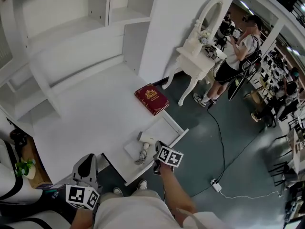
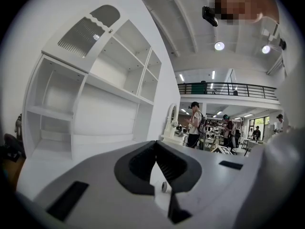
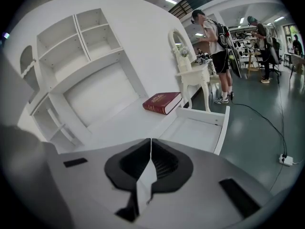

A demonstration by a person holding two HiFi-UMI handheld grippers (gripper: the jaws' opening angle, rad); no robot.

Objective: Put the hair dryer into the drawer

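Observation:
The white hair dryer [image 1: 147, 138] lies inside the open drawer [image 1: 177, 136] at the desk's front edge, with its grey cord [image 1: 142, 157] bunched at the near end. My right gripper [image 1: 157, 149] hovers just above the drawer's near right side, shut and empty. In the right gripper view the jaws [image 3: 151, 142] meet at the tips, the drawer [image 3: 221, 128] lies beyond them, and the dryer is hidden. My left gripper [image 1: 87, 161] is held off the desk's near left corner; its jaws [image 2: 156, 144] are shut with nothing in them.
A red book [image 1: 151, 99] lies on the white desk [image 1: 95, 113] behind the drawer. Shelves [image 1: 71, 27] rise at the back. A white vanity table [image 1: 198, 51] and a standing person [image 1: 236, 56] are to the right. A cable and power strip [image 1: 215, 185] lie on the floor.

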